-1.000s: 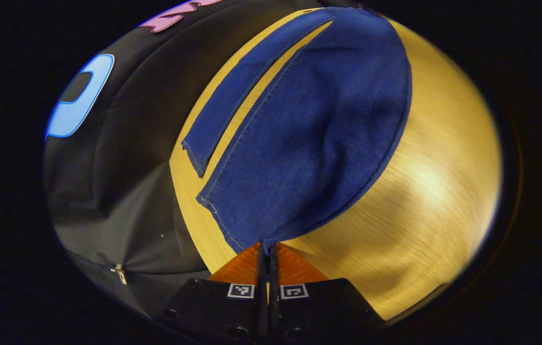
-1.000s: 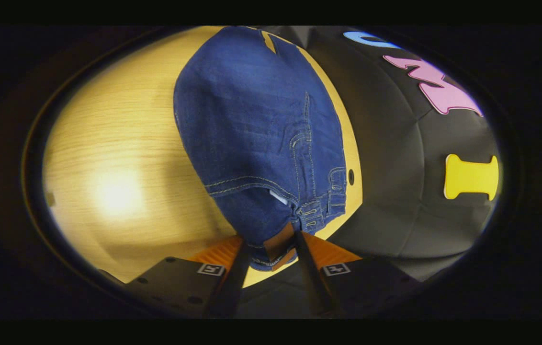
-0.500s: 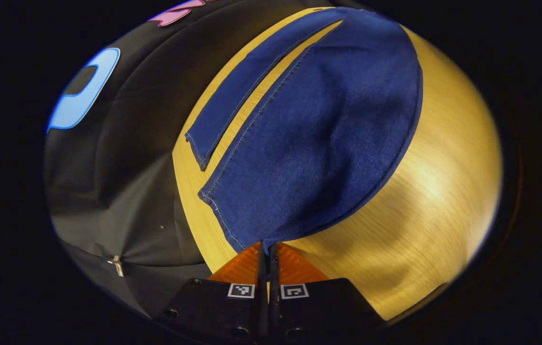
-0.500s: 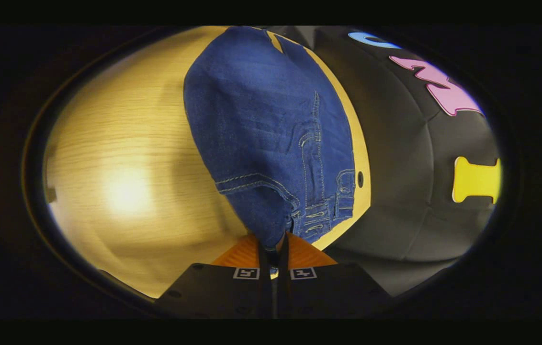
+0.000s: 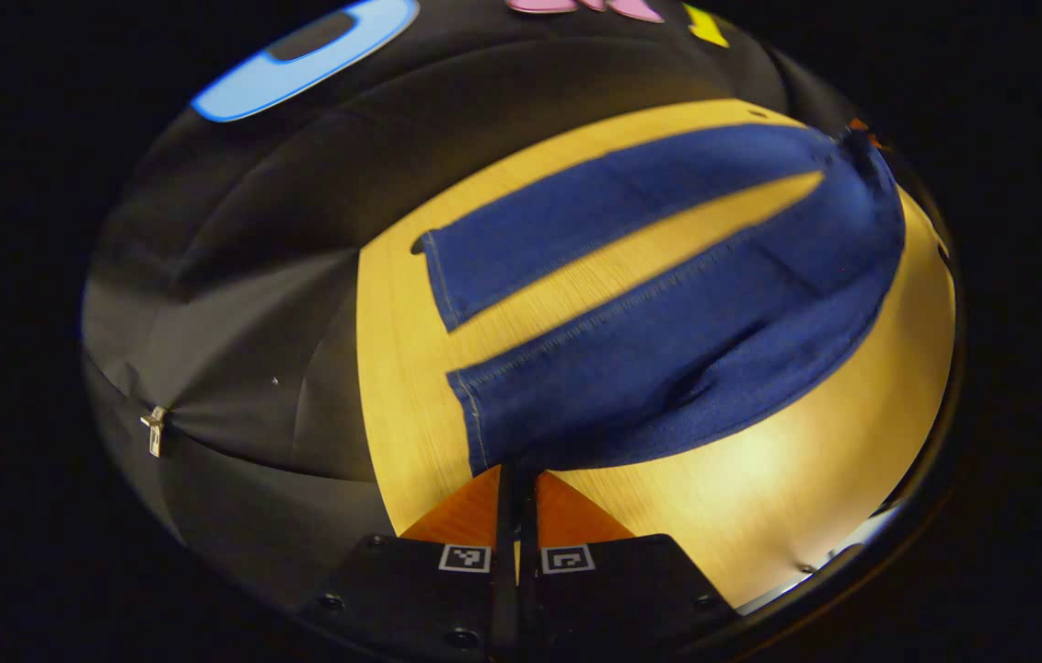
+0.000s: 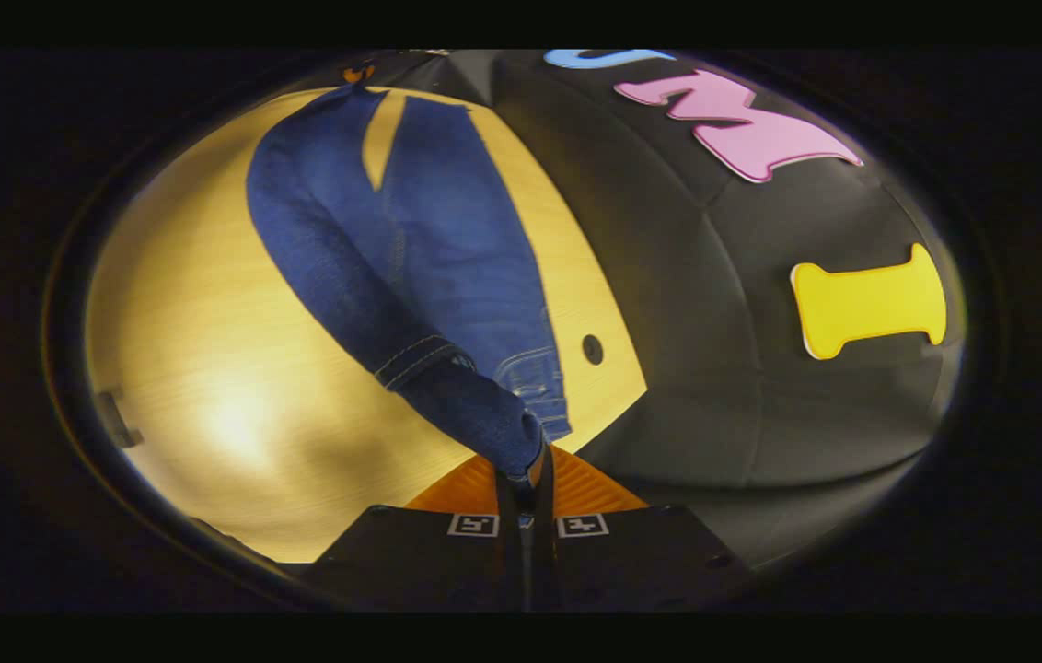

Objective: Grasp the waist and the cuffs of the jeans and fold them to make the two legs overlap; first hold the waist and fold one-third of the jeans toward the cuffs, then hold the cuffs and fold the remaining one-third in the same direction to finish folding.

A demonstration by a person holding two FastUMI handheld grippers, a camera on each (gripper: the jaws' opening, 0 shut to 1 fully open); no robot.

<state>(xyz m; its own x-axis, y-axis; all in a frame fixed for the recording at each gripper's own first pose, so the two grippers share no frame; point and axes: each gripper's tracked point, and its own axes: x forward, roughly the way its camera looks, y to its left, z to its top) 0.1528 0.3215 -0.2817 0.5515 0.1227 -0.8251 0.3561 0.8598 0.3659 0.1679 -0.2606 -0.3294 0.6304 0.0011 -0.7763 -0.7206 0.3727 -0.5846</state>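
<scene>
In the left gripper view, we see the left gripper (image 5: 515, 471) with its fingers drawn together on the corner of one cuff (image 5: 484, 419) of the jeans (image 5: 668, 341), the denim pinched between them. That leg rises off the table (image 5: 816, 479) and sags in a soft fold toward the waist end, where the cloth bunches at the far right edge of the surface and is hard to read. The other leg (image 5: 576, 226) lies flat nearer the table's back edge, its cuff free, with a wedge of bare wood between the two legs.

In the right gripper view, we see the right gripper (image 6: 528, 474) closed on the waist (image 6: 484, 419) of the jeans (image 6: 411, 249); the exact spot it grips is hidden behind the bunched denim. Here the stitching, a pocket seam and belt loops show. A small dark hole (image 6: 592, 349) sits in the table (image 6: 208, 322) beside the waist. The cuffs lie at the far end, too small to make out.
</scene>
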